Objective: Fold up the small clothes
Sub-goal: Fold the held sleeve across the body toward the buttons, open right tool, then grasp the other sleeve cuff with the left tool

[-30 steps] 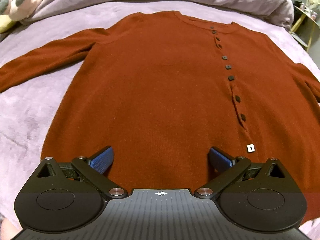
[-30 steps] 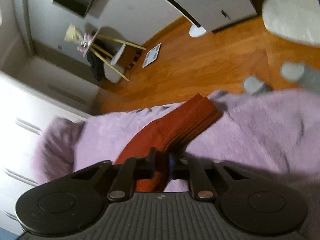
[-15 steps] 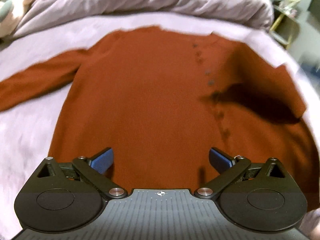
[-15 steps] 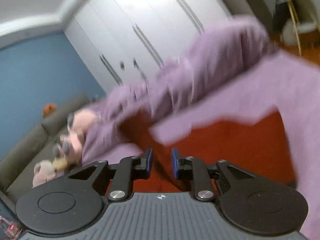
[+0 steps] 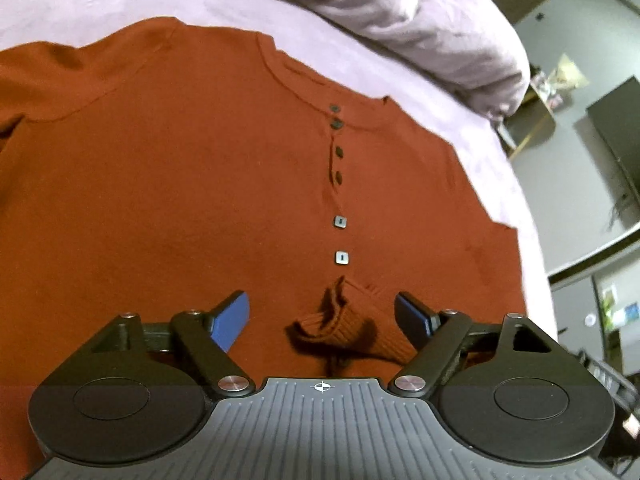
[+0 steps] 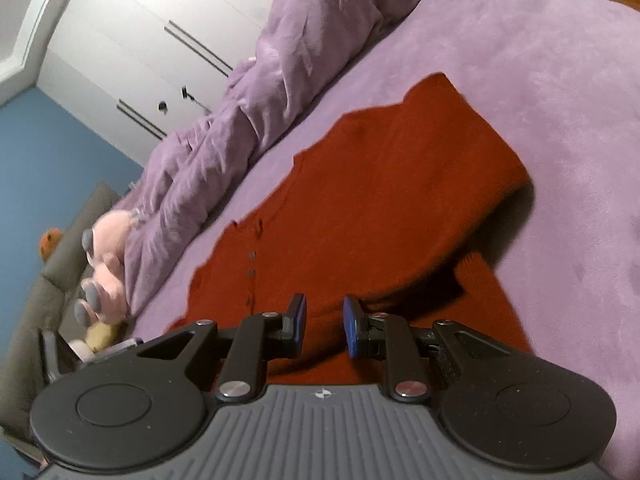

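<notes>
Still, with our left tongs [image 5: 322, 312] spread wide and right tongs [image 6: 324, 326] parted and holding nothing, we risk the loosely folded sleeve [image 6: 420, 184] sliding off the cardigan [image 5: 180, 184] as we pull away.

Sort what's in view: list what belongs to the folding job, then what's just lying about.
Belongs to the job:
- rust-red buttoned cardigan, spread on the bed
- its folded-in sleeve cuff
- left tongs, open
- right tongs, open

Just lying about:
- lilac duvet, bunched up
- pink plush toy
- white wardrobe
</notes>
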`<state>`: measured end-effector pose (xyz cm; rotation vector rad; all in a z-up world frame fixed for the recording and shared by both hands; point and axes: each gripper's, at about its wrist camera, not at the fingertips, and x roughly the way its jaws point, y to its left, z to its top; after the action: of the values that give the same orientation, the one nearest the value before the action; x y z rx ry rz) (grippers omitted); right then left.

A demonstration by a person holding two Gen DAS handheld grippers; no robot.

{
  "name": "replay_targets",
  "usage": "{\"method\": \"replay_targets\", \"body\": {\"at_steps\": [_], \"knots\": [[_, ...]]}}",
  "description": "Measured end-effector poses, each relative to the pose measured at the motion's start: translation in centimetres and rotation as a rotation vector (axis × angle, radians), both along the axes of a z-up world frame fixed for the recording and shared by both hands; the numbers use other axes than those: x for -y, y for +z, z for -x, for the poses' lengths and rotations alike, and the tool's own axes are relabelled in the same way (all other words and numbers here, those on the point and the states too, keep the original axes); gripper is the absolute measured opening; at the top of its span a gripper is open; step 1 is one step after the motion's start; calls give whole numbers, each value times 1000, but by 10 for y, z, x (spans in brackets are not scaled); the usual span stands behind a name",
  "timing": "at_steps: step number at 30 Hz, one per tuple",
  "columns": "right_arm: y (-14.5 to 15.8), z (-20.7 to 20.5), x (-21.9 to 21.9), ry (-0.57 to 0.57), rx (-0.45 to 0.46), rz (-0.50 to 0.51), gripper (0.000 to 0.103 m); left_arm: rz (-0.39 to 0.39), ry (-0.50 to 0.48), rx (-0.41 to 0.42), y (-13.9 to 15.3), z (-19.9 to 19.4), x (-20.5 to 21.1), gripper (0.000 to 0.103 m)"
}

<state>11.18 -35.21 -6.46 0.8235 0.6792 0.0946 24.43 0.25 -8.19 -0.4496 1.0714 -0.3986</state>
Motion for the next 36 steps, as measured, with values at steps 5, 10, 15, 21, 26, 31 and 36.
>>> {"method": "replay_targets", "body": {"at_steps": [5, 10, 15, 21, 26, 31, 36], "knots": [[-7, -49, -12, 83, -40, -70, 22, -3, -9, -9, 6, 10, -7, 87], [-38, -61, -30, 268, -230, -249, 22, 20, -26, -11, 11, 15, -18, 88], [-38, -16, -45, 374, -267, -199, 21, 60, -61, -40, 1, 15, -13, 88], [-4, 9, -29, 298, -159, -103, 44, 110, -61, -53, -3, 15, 0, 85], [-5, 16, -27, 271, -158, -116, 44, 105, -39, -84, -12, 5, 5, 68], [-9, 16, -31, 254, -159, -128, 44, 75, -16, -99, -8, 9, -2, 67], [-10, 20, -21, 193, -128, -117, 44, 87, -28, -109, -10, 10, -1, 70]]}}
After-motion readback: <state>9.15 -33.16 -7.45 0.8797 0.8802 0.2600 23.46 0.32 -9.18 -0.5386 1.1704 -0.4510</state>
